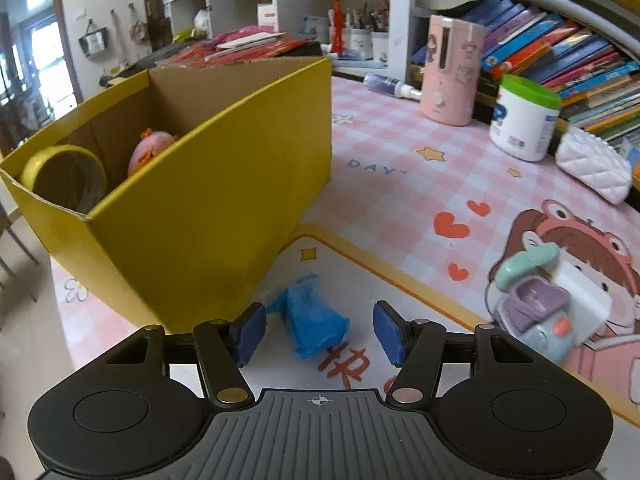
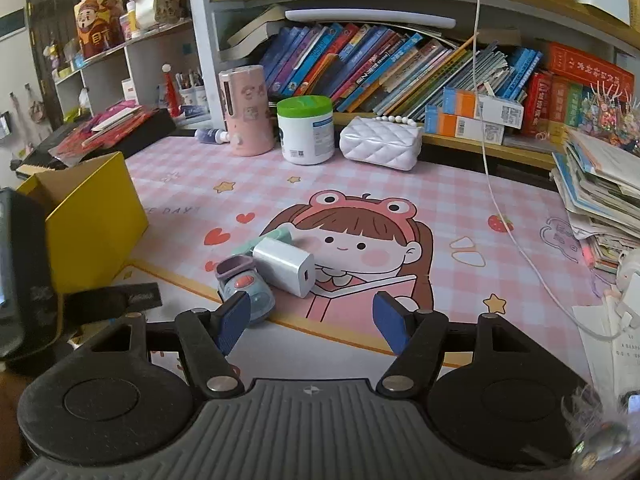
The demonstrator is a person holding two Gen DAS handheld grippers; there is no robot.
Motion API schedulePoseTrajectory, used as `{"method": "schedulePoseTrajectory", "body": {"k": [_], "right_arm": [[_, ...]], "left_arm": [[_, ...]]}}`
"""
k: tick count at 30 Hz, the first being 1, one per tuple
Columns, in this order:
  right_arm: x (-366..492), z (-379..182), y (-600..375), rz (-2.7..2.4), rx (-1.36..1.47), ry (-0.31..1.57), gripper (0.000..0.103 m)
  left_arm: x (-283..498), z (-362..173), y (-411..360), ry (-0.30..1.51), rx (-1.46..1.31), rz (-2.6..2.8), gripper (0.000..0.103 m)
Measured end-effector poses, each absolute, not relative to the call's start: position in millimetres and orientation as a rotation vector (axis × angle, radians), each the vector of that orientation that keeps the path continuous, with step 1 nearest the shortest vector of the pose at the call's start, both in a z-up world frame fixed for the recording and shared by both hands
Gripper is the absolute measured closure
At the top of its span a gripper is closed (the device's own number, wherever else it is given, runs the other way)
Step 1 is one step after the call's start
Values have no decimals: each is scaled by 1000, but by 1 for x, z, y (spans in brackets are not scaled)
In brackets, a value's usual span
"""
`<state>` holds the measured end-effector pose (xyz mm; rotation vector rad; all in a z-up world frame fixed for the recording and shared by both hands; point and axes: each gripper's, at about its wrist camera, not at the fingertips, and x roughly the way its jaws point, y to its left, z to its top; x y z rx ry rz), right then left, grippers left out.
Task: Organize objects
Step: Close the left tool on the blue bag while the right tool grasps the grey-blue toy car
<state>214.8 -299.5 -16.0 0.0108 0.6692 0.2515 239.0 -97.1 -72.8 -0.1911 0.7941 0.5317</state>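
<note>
A yellow cardboard box [image 1: 208, 216] stands on the mat at the left, with a roll of tape [image 1: 64, 178] and a pink plush toy [image 1: 150, 150] inside. A crumpled blue plastic item [image 1: 316, 324] lies on the mat between the pads of my left gripper [image 1: 320, 334]; the pads stand apart from it, so the gripper is open. To the right sit a small grey-blue toy shoe [image 2: 246, 290], a white charger cube [image 2: 286, 266] and a mint-green piece [image 2: 276, 236]. My right gripper [image 2: 311, 323] is open and holds nothing, its left pad close to the shoe.
Along the back of the pink cartoon desk mat [image 2: 440, 208] stand a pink humidifier [image 2: 246, 112], a green-lidded white tub [image 2: 306, 130] and a white quilted purse [image 2: 380, 142]. Behind them are bookshelves. A paper stack [image 2: 600, 200] and a white cable [image 2: 504, 200] are at the right.
</note>
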Motion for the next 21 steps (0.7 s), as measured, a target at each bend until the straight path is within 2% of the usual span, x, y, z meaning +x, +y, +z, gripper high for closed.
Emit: {"method": "schedulePoseTrajectory", "body": {"k": [5,11,16,21], "right_arm": [[217,-19,-303,250,0,674,36],[233,-27,-294,294,3,710,38],[258,-50,-270,378,-35,791,49],[275,-63,-246,446,-88,783,51]], "left_arm": [[242,-79,-91,814,-219,532,72],[226,-67,-83,815,-242,457,74],[204,-55,-75,843,-256,406,74],[191,-50,-70,867,-268,330,74]]}}
